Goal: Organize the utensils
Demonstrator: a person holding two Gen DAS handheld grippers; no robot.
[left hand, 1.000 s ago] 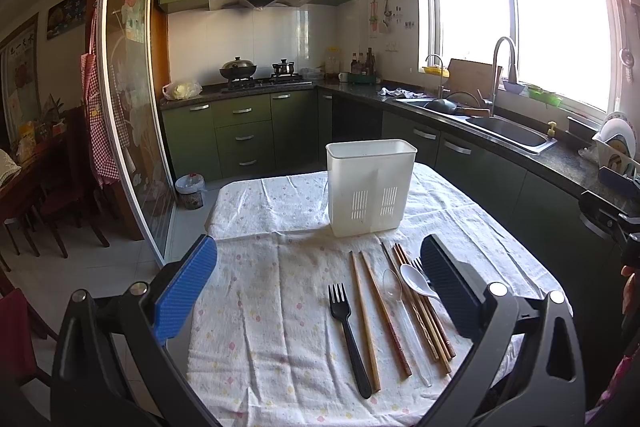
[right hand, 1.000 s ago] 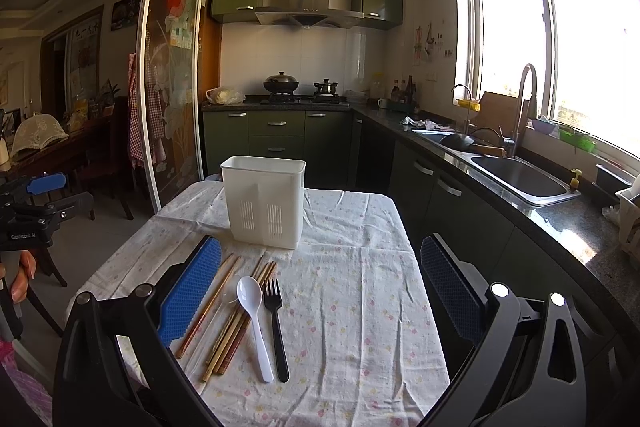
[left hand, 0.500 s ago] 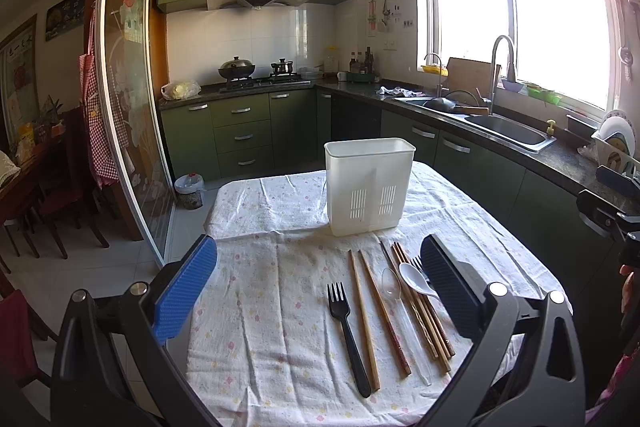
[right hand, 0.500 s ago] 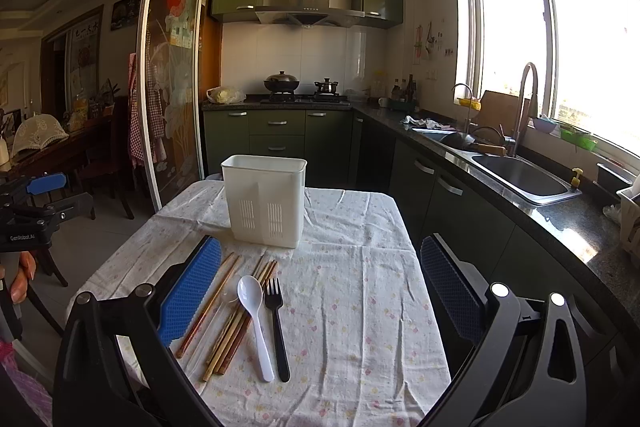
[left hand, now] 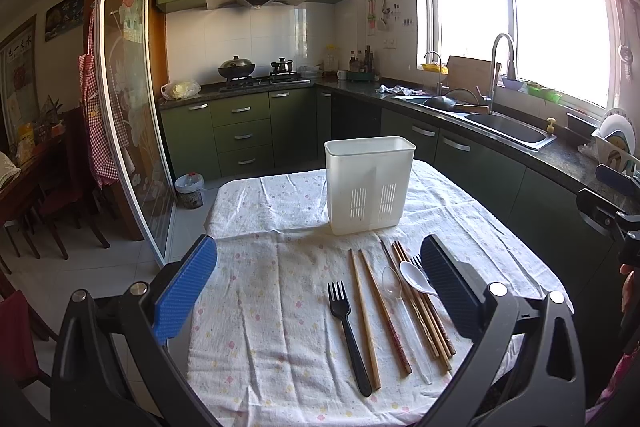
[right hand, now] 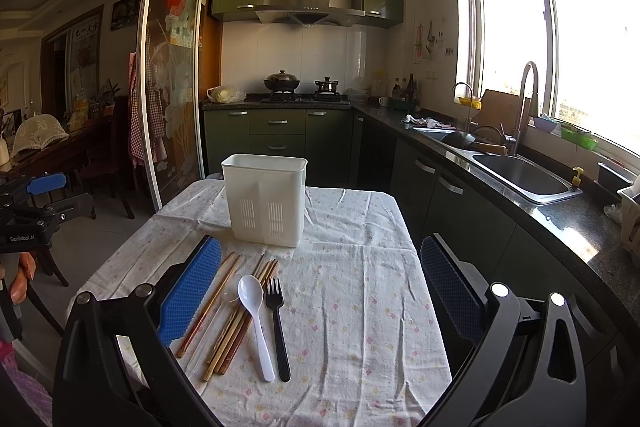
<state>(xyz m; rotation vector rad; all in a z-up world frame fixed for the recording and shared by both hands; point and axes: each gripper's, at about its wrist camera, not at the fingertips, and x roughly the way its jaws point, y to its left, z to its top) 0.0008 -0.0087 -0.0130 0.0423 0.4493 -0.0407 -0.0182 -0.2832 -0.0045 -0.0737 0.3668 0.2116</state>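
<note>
A white plastic utensil holder (left hand: 370, 185) stands upright on the cloth-covered table (left hand: 260, 287); it also shows in the right wrist view (right hand: 264, 201). In front of it lie a black fork (left hand: 348, 331), several wooden chopsticks (left hand: 374, 311), a clear spoon (left hand: 394, 291) and a white spoon (left hand: 416, 277). The right wrist view shows the white spoon (right hand: 254, 319), a black fork (right hand: 278, 327) and chopsticks (right hand: 228, 319). My left gripper (left hand: 318, 283) is open and empty above the table's near edge. My right gripper (right hand: 320, 287) is open and empty, right of the utensils.
Green cabinets and a dark counter with a sink (left hand: 512, 129) run along the right. A stove with a pot (left hand: 236, 69) is at the back. A glass sliding door (left hand: 132, 107) and chairs stand at the left.
</note>
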